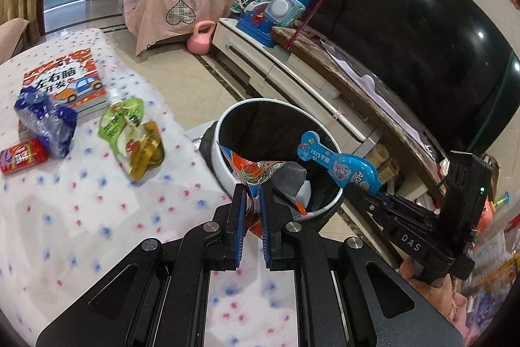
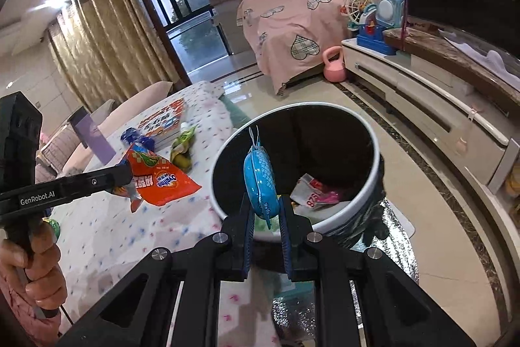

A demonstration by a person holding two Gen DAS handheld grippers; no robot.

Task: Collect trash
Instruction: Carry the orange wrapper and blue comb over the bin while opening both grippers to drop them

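Observation:
My left gripper (image 1: 252, 189) is shut on an orange snack wrapper (image 1: 260, 171) that hangs over the near rim of a white bin with a black liner (image 1: 224, 158). From the right wrist view the same orange wrapper (image 2: 159, 181) sticks out of the left gripper (image 2: 125, 176) above the table. My right gripper (image 2: 265, 200) is shut on a blue plastic blister pack (image 2: 260, 178), held over the bin (image 2: 373, 181). In the left wrist view the blue pack (image 1: 338, 165) reaches over the bin's far rim. White and pink scraps (image 2: 315, 189) lie inside the bin.
On the dotted tablecloth (image 1: 81, 200) lie a green drink pouch (image 1: 128, 126), a blue crumpled bag (image 1: 45, 122), a red packet (image 1: 21, 156) and a children's book (image 1: 68, 80). A TV cabinet (image 1: 292, 77) with toys and a large screen (image 1: 406, 31) stands beyond the bin. A pink kettlebell (image 2: 334, 67) sits on the tiled floor.

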